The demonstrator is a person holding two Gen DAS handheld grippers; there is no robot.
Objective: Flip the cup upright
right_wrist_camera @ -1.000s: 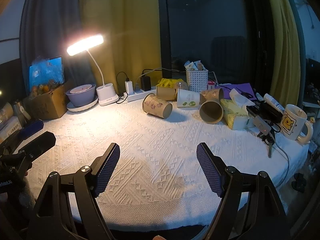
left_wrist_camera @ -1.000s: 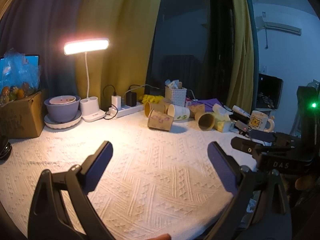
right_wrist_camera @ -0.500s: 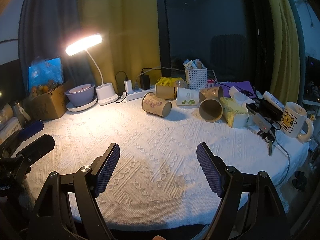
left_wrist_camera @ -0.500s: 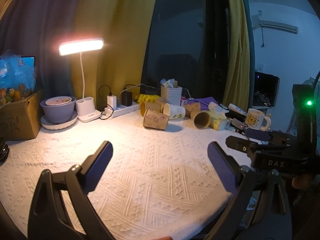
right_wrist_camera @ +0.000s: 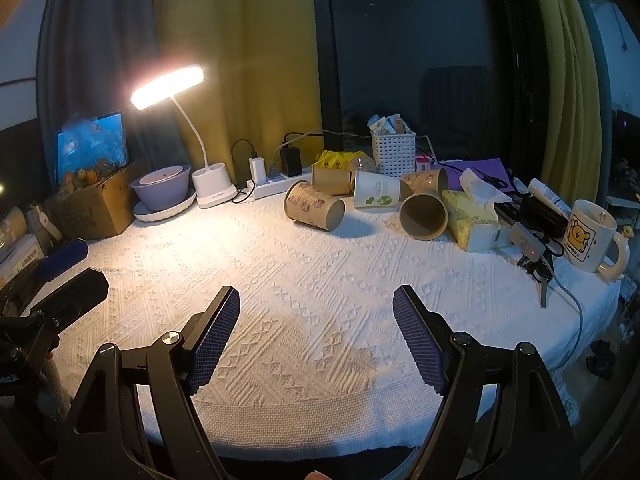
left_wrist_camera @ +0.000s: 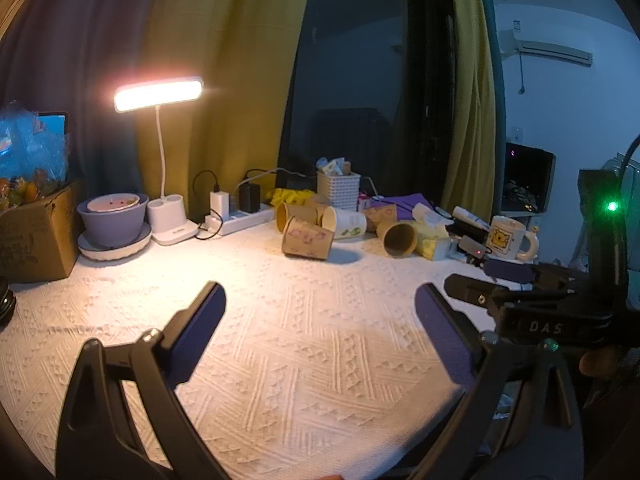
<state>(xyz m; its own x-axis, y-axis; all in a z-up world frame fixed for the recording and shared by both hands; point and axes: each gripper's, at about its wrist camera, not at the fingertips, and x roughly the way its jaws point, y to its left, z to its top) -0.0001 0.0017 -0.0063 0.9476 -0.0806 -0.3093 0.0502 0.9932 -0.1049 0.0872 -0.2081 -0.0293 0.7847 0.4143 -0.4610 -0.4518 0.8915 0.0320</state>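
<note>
Two views to call, left wrist first. The left gripper (left_wrist_camera: 320, 316) hangs over the white tablecloth (left_wrist_camera: 304, 360) with its purple-padded jaws spread wide and nothing between them. Up at twelve o'clock, well apart from the fingers, lies a huddle of paper cups, all on their sides. The nearest is the brown printed cup (left_wrist_camera: 306, 238), tipped over with its base end towards the camera. Just behind it lies a white cup (left_wrist_camera: 345, 222) with green print, and off at one o'clock a plain brown cup (left_wrist_camera: 399, 239) shows its open mouth. A lit desk lamp (left_wrist_camera: 160, 94) glows at eleven o'clock above a lavender bowl (left_wrist_camera: 114, 216). At three o'clock the right gripper (left_wrist_camera: 490, 280) juts in from the side; from here I cannot tell how its jaws stand.

Over to the right wrist view. The right gripper (right_wrist_camera: 316, 320) shows it plainly: jaws parted wide, empty, above the cloth near the table's front edge. The brown printed cup (right_wrist_camera: 314, 210) lies on its side at twelve o'clock, mouth turned towards the right. A yellow tissue box (right_wrist_camera: 470, 220) sits at two o'clock, touching the plain brown cup (right_wrist_camera: 424, 216), and a bear mug (right_wrist_camera: 590, 236) stands upright at three o'clock. The left gripper (right_wrist_camera: 60, 276) pokes in at nine o'clock.
</note>
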